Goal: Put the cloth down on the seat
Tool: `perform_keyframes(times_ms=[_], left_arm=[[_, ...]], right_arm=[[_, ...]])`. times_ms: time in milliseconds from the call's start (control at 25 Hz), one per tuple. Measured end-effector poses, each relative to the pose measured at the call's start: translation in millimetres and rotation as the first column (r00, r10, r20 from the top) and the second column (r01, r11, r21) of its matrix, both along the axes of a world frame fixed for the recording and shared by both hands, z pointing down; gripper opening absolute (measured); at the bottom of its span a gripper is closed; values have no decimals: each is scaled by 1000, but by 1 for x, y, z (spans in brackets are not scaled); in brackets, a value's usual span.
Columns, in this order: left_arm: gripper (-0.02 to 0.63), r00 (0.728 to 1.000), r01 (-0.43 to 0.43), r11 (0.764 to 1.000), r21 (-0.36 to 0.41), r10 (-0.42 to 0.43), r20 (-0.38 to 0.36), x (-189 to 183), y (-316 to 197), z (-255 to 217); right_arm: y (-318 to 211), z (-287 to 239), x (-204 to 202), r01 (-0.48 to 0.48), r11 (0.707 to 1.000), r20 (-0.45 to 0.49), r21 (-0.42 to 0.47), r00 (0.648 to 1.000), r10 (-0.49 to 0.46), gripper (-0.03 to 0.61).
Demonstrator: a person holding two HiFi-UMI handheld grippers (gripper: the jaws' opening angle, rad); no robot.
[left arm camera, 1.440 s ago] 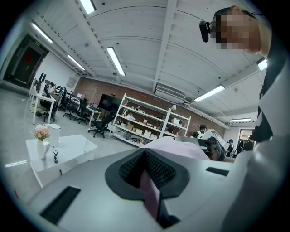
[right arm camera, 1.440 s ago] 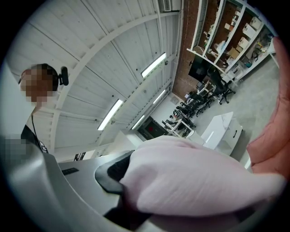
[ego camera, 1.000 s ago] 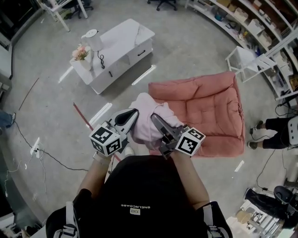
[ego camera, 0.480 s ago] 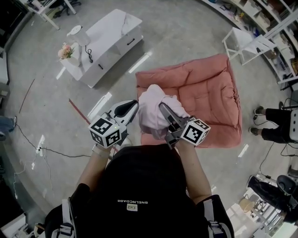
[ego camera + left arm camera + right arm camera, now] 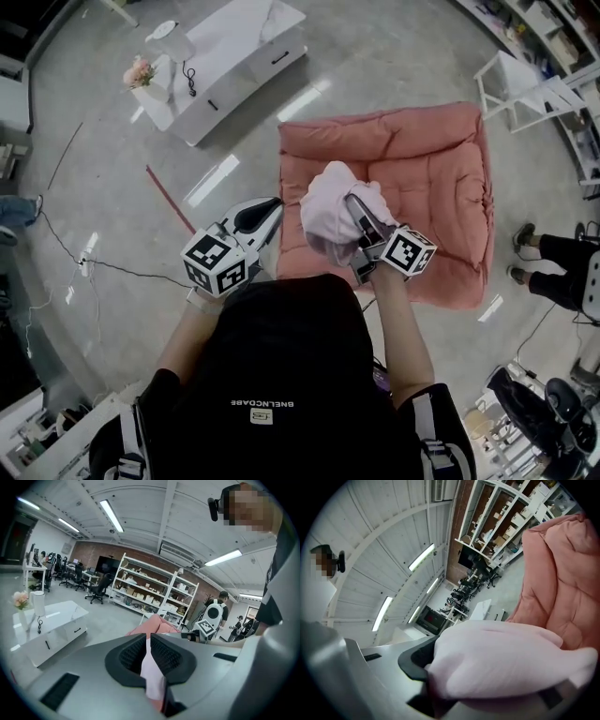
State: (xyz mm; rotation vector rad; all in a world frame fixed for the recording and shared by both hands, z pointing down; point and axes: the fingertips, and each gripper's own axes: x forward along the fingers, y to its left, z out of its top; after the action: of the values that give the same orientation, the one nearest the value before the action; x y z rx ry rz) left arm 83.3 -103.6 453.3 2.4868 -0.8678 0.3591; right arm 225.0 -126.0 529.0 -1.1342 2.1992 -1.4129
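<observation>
The cloth (image 5: 328, 211) is soft, pale pink and matte, bunched into a rounded lump slightly longer along the jaws of the right gripper (image 5: 356, 202). It hangs over the near left part of the quilted salmon seat cushion (image 5: 427, 159). The right gripper's jaws clamp the bulk of the lump, and the left gripper (image 5: 269, 207) pinches a thin fold with its jaws nearly together.

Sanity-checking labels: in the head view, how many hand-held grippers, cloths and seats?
hand-held gripper: 2 (left, right)
cloth: 1
seat: 1
total: 4
</observation>
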Motion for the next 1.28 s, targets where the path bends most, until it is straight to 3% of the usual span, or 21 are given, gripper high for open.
perform_keyframes(times_ms=[560,1280], left_arm=[[18,986,141,984,-110,-129,105,-9,24,44],[20,963,259,931,-257,-226,150,-24,48,102]], right_arm=[[-39,137,33,62,981,-106,-186,991,-82,167],[-63,314,55,22,908,-291,-419,944,-157,170]])
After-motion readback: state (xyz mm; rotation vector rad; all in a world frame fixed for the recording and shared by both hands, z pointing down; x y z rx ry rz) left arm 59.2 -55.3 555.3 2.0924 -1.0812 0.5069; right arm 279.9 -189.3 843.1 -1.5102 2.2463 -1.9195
